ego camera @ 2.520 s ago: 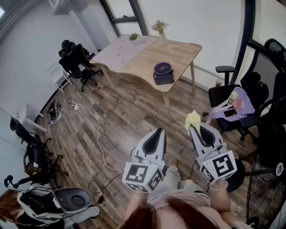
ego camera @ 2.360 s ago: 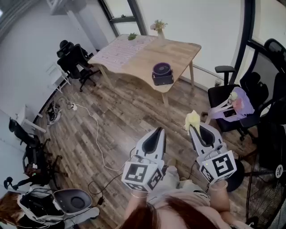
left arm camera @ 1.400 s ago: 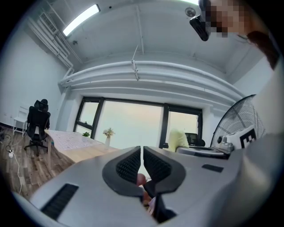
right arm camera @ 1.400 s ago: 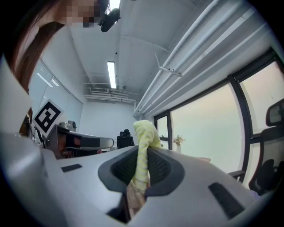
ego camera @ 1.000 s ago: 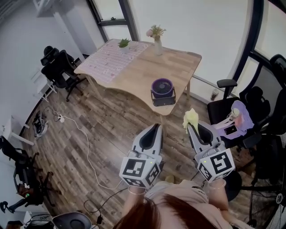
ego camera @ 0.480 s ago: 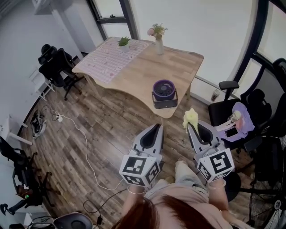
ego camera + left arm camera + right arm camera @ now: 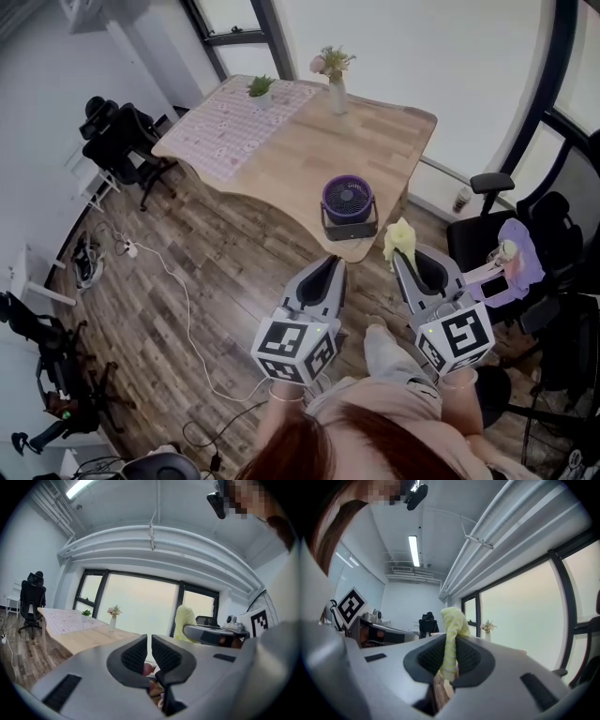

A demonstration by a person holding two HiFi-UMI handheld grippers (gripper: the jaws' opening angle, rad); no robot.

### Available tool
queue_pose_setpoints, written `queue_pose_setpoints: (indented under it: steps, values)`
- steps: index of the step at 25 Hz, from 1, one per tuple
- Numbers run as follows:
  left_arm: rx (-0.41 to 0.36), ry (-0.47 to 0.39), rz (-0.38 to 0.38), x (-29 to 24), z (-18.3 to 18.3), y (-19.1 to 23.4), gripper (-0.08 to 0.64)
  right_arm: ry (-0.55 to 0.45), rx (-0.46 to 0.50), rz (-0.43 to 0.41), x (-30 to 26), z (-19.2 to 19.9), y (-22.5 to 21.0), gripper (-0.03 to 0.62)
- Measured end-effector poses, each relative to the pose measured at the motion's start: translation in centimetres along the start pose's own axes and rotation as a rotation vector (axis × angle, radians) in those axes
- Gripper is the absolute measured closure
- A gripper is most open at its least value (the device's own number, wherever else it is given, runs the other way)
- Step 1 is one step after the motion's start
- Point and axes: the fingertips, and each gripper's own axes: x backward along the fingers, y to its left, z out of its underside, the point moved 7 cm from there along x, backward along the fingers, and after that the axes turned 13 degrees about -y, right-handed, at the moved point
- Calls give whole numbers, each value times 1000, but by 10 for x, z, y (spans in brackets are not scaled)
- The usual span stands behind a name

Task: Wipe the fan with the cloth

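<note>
the fan [image 7: 348, 201] stands at the near edge of the wooden table [image 7: 300, 150], on its dark base, with its round purple grille facing the near side and tipped a little upward. it is not yet within reach; a strip of floor and the table edge lie between it and both grippers.

the right gripper [image 7: 400, 262] is clamped on the yellow cloth [image 7: 401, 240]. in the right gripper view the cloth runs up between the ribbed pads and sticks out past the tips as an upright tuft, so its long axis follows the jaws. the left gripper [image 7: 335, 265] has its jaws pressed almost together, with only a thin slit between the pads and nothing in it.

both grippers point toward the far side, about level. from the cloth-bearing right gripper the fan lies farther off and to the left. the left gripper is more nearly in line with the fan, but it is empty. my reading is that the coming move turns on this offset: the right hand must travel forward and left to bring the tuft onto the grille, while the left could steady the base.

compared with the earliest head view, the table and fan sit much nearer and lower in the picture, with far less floor between them and the grippers. the cloth is in the same pinch, and the left jaws are closed as before.
</note>
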Motion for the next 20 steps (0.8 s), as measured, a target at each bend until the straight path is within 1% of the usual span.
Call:
queue_pose_setpoints:
  steps: [4, 10, 16, 20]
  values:
    - [20, 16, -5, -28, 3, 13, 538, 10, -2, -14, -22, 6, -22, 549]
    - [25, 51, -45, -67, 10, 32, 538, 26, -7, -53, -57, 16, -55, 549]
    - [57, 85, -104, -99, 19, 52, 538, 40, -27, -94, -89, 26, -83, 549]
    - [64, 101, -148, -116, 29, 66, 538, 49, -36, -128, -108, 38, -100, 549]
